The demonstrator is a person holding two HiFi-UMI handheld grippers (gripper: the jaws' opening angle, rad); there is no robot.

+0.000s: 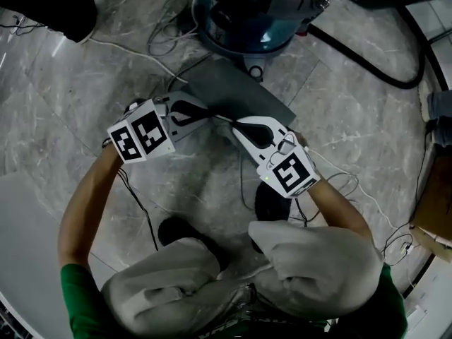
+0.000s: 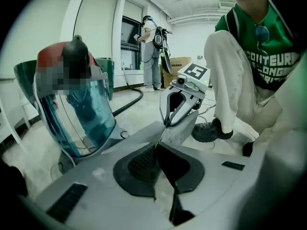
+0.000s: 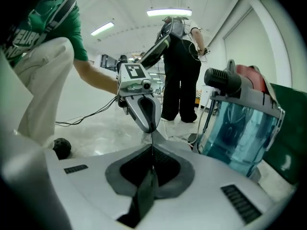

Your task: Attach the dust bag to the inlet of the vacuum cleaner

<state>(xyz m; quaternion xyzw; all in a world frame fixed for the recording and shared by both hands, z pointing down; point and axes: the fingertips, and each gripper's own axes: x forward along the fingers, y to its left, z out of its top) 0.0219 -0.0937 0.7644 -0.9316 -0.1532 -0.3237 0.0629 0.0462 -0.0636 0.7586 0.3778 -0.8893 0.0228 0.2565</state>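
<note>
**Both grippers clenched on the bag, just short of the vacuum**

The head view gives the layout. The left gripper (image 1: 209,116) and right gripper (image 1: 236,124) point at each other, tips nearly meeting, above a marble floor (image 1: 70,83). The bag (image 1: 240,94), a flat grey sheet, spreads away from them towards the vacuum (image 1: 244,20). Its far edge comes close to the vacuum's base, but this view does not show whether they touch. A black hose (image 1: 367,62) curves off to the right and loose cables (image 1: 166,16) lie at the left. The person's pale knees fill the bottom of the view.

The jaws are not readable from above; the gripper views settle them. In the left gripper view the left gripper (image 2: 157,147) has its jaws pressed together on the thin edge of the bag (image 2: 188,127). The same edge runs straight on into the right gripper (image 2: 168,123) opposite. In the right gripper view the right gripper (image 3: 152,148) is likewise clamped on that edge, with the left gripper (image 3: 151,128) facing it.

Only these two views show the vacuum from the side: a clear blue tub (image 2: 81,114) under a red top. They also show bystanders standing in the room behind (image 2: 152,51) (image 3: 180,71), and the left one shows the person's dark shoe (image 2: 211,131).
</note>
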